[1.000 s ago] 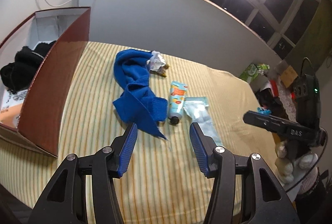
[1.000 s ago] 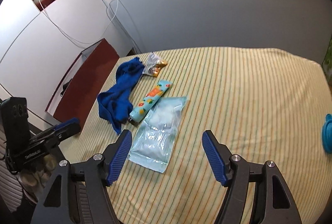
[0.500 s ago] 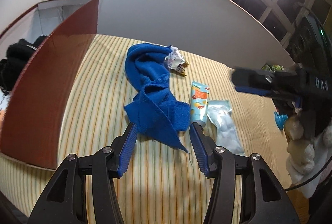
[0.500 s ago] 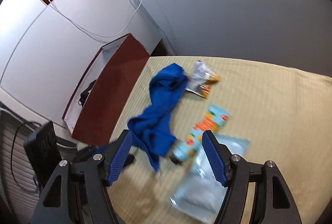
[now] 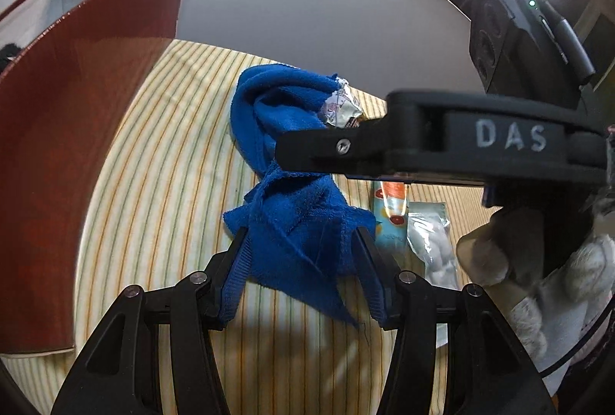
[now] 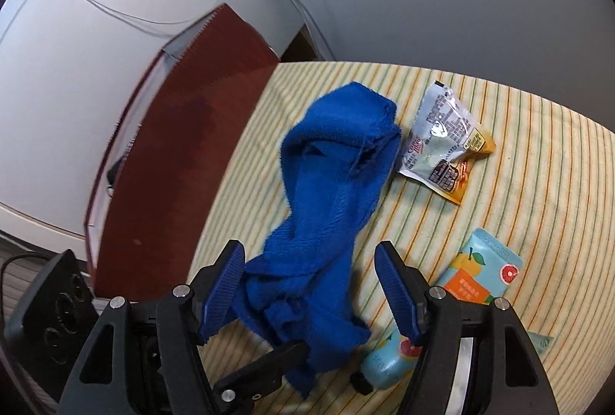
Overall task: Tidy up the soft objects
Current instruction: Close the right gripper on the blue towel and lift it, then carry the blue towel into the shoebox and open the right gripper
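The crumpled blue terry towel [image 5: 292, 219] lies on the yellow striped tablecloth [image 5: 161, 184] beside the dark red box [image 5: 69, 130]; the left gripper [image 5: 303, 265] and right gripper [image 6: 311, 288] both straddle it, jaws parted, unclenched; the right gripper's black body hides part of the silver snack packet [image 5: 340, 107] and orange-printed tube [image 6: 465, 292].

Towel [image 6: 330, 184] between box [image 6: 184, 153] and packet [image 6: 442, 142]
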`<state>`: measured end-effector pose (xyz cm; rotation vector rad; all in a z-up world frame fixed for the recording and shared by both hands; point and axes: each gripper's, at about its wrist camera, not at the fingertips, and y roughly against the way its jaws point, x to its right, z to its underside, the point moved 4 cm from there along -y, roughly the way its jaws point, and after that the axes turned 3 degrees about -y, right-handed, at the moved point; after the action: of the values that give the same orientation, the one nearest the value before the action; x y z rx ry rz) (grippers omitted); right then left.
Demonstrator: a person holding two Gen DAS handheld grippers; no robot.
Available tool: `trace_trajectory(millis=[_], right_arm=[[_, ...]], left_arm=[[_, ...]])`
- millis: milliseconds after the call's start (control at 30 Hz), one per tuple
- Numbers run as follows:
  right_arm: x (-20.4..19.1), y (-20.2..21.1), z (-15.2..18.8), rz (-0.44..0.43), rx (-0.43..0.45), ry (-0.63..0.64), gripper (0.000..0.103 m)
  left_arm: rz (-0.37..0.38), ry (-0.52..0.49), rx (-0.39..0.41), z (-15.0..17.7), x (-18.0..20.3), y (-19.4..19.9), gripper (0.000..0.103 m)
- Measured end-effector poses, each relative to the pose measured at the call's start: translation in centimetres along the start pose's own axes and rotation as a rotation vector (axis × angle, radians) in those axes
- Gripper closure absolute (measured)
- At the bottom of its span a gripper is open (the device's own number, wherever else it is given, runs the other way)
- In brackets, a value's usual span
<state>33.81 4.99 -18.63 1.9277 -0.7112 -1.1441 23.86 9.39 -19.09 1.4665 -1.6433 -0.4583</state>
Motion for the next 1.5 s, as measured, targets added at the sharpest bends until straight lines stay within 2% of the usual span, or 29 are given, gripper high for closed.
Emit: trace_trajectory(millis=[133, 167, 267, 333, 433, 500, 633, 667, 900, 1067, 1267, 1500], right_arm=[[0.2, -0.7, 0.1, 0.008, -0.014, 0.0, 0.039], [0.1, -1.0, 0.2, 0.003, -0.02, 0.0, 0.041], [-0.1, -1.7, 0.4, -0.006, -0.039, 0.001, 0.059], [-0.4, -1.9, 0.6, -0.02, -0.043, -0.002, 0.072], [-0.7, -1.7, 0.6, -0.025, -0.031, -0.003, 0.083], [-0.7, -0.9, 0.9, -0.046, -0.017, -0.012, 0.086], [-1.5, 1.1, 1.9, -0.074, 0.025, -0.004, 0.088], [-2.0, 1.9, 2.3, -0.076, 0.039, 0.012, 0.088], [-6.2, 7.4, 3.6, -0.118, 0.144, 0.11, 0.089], [-10.6, 10.8, 3.6, -0.142, 0.216, 0.192, 0.089], [-16.5, 12.6, 2.5, -0.171, 0.272, 0.306, 0.089], [-23.0, 11.0, -0.2, -0.22, 0.279, 0.395, 0.089]], left_arm=[[-0.001, 0.002, 0.0, 0.0, -0.2, -0.3, 0.053], [-0.006, -0.003, 0.001, 0.0, -0.1, -0.3, 0.054], [-0.014, -0.013, 0.004, 0.1, 0.1, -0.3, 0.057], [-0.017, -0.006, 0.007, 0.0, 0.1, -0.2, 0.069], [-0.005, 0.017, 0.013, -0.1, -0.3, 0.1, 0.082], [0.006, 0.02, 0.023, 0.0, -0.3, 0.6, 0.085], [0.037, 0.012, 0.051, 0.1, 0.4, 2.3, 0.088], [0.022, 0.01, 0.054, 0.2, 0.5, 2.9, 0.088], [0.065, -0.02, 0.191, 0.2, 2.3, 9.7, 0.088], [0.056, -0.052, 0.289, -0.5, 2.7, 14.5, 0.088], [0.007, -0.083, 0.403, -2.0, 1.3, 19.6, 0.088], [-0.125, -0.093, 0.488, -4.3, -2.1, 22.7, 0.088]])
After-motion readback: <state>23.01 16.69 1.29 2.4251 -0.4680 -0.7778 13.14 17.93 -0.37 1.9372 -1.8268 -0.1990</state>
